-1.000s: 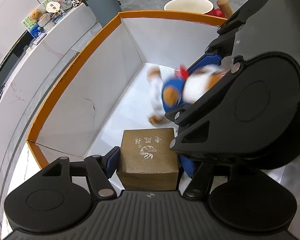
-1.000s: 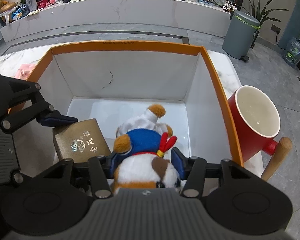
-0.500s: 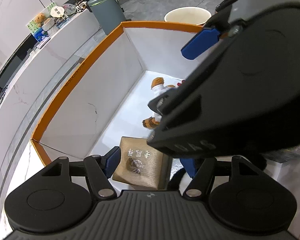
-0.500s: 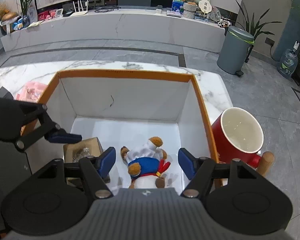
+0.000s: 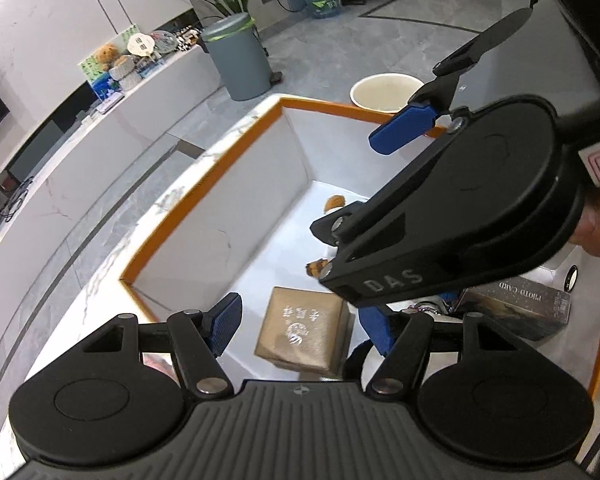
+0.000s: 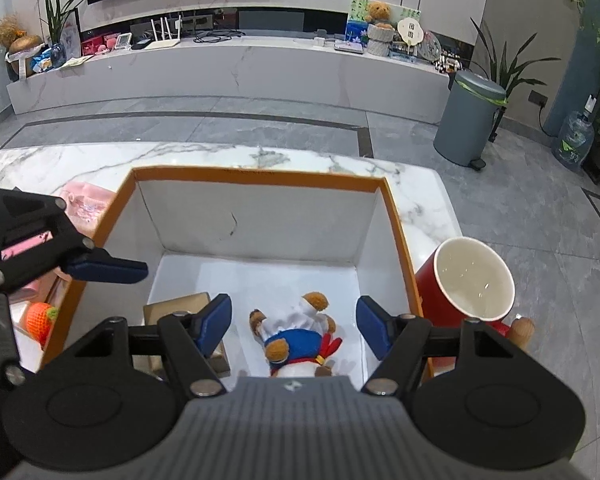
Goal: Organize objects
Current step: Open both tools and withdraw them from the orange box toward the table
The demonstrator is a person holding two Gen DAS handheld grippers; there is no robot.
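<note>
An orange-rimmed white box [image 6: 260, 178] stands on the marble table. Inside lie a plush bear [image 6: 300, 334] in blue and white and a small tan gift box [image 5: 302, 330], also partly seen in the right wrist view [image 6: 176, 308]. My left gripper [image 5: 300, 326] is open and empty, above the tan box. My right gripper [image 6: 294, 326] is open and empty, above the bear. In the left wrist view the right gripper's body hides most of the bear [image 5: 334, 202].
A red mug [image 6: 472, 284] with a wooden handle stands outside the box's right wall. A dark photo-card box [image 5: 512, 308] lies by the box. Pink items [image 6: 86, 206] and an orange knitted toy [image 6: 40, 320] lie left of the box.
Both grippers opened and let go: the bear and the tan box now lie in the box. Both grippers have risen and pulled back.
</note>
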